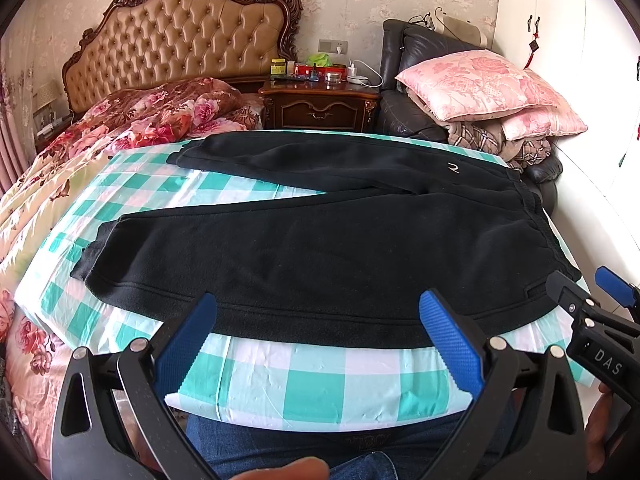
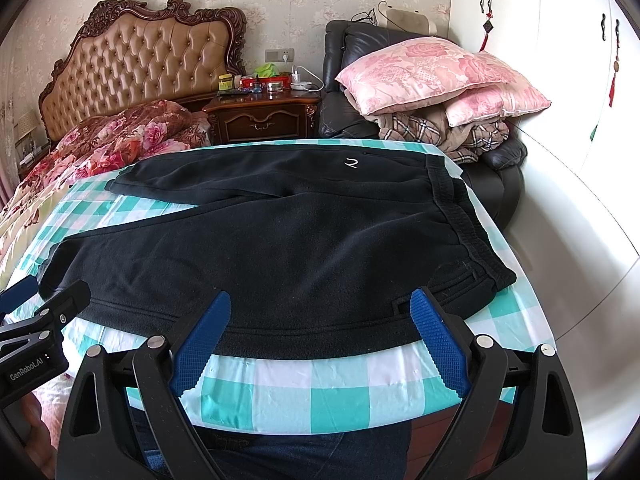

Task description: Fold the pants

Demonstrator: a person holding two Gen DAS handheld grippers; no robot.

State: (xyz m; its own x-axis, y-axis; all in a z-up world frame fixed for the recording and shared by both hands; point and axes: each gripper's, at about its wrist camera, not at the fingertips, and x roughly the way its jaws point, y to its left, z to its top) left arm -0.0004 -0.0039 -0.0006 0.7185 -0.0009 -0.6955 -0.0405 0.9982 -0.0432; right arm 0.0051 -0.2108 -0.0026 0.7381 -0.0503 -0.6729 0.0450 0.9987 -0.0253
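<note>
Both grippers are hanging over the near edge of the bed, and the black pants (image 1: 320, 240) are lying flat across the green-checked sheet (image 1: 304, 384), waistband (image 2: 460, 216) off to the right, the two legs running left with the far leg splayed away from the near one. The left gripper (image 1: 318, 340) is gaping wide with nothing between its blue pads, and the right gripper (image 2: 320, 340) is doing just the same, spread full and empty. The first fold is looking like leg onto leg, so I'd be pinching the near side seam at two points, one close to the waistband and one toward the cuff, catching only the top layers and lifting evenly so the fleece isn't dragging the sheet along. The near cuff (image 1: 86, 268) is showing in the left wrist view, but in the right wrist view it is sitting half behind the other gripper's tip. Whether the far leg is lying smooth underneath, I can't be telling from here.
</note>
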